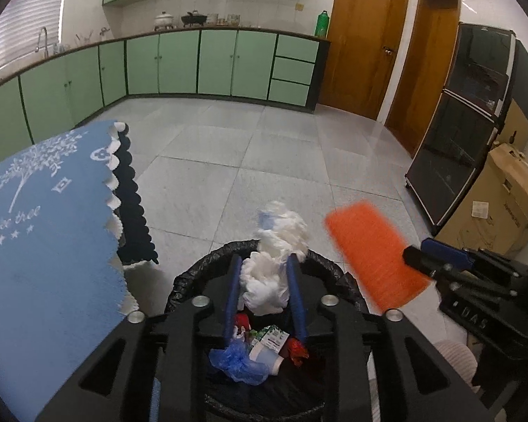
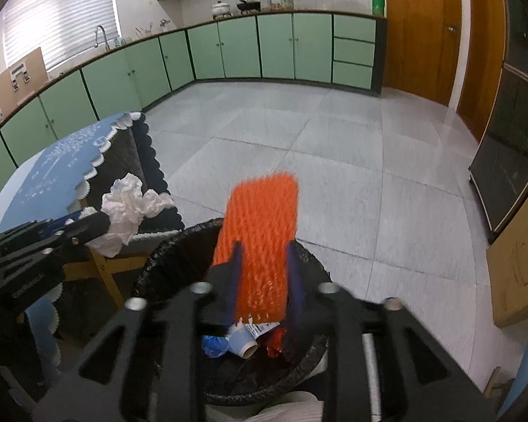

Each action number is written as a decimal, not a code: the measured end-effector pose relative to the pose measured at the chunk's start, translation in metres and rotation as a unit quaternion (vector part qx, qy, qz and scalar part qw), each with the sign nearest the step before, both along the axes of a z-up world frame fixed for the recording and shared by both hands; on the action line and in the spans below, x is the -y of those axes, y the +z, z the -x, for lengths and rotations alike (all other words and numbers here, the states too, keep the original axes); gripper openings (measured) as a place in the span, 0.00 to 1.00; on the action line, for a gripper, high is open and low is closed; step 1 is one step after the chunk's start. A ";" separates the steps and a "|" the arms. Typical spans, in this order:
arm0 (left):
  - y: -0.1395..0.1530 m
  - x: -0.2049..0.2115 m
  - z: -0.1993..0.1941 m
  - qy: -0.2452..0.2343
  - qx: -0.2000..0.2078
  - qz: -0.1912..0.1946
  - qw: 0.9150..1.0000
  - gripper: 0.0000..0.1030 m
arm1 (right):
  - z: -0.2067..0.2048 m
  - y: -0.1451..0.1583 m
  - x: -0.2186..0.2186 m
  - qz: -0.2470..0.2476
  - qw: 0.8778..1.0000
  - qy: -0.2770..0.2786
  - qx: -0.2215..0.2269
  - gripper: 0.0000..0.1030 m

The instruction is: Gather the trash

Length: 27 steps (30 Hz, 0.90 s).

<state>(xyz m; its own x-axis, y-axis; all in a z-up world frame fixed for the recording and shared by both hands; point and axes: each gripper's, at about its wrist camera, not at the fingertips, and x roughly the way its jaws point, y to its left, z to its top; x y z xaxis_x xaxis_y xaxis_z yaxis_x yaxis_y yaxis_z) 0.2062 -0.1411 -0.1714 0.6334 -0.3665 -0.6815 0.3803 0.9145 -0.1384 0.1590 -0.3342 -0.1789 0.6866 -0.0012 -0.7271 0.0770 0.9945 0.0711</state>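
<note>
I hold both loads over the bin (image 1: pixel 207 270): left hand-held gripper (image 1: pixel 264 263) loosely pinching crumpled tissue (image 1: pixel 274 263), right hand-held gripper (image 2: pixel 264 256) around orange foam net (image 2: pixel 260 232); release fully, centred.

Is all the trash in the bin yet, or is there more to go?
Some is in: a blue bag, a carton and red wrappers lie in the black-lined bin. Right over it, the left gripper has crumpled white paper between its jaws, and the right gripper has orange foam netting. Both still need to drop in.
</note>
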 end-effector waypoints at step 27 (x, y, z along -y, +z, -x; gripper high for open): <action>0.103 -0.097 0.066 0.062 0.092 0.024 0.994 0.88 | 0.059 0.125 -0.033 -0.048 0.993 0.028 0.107 0.95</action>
<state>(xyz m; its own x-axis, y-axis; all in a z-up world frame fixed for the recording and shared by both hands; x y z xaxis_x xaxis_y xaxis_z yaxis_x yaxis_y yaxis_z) 0.1398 -0.0442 -0.0680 0.7878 -0.3080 -0.5334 0.2885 0.9497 -0.1222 0.0997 -0.3011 -0.0543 0.8225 0.1041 -0.5591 -0.0060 0.9846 0.1745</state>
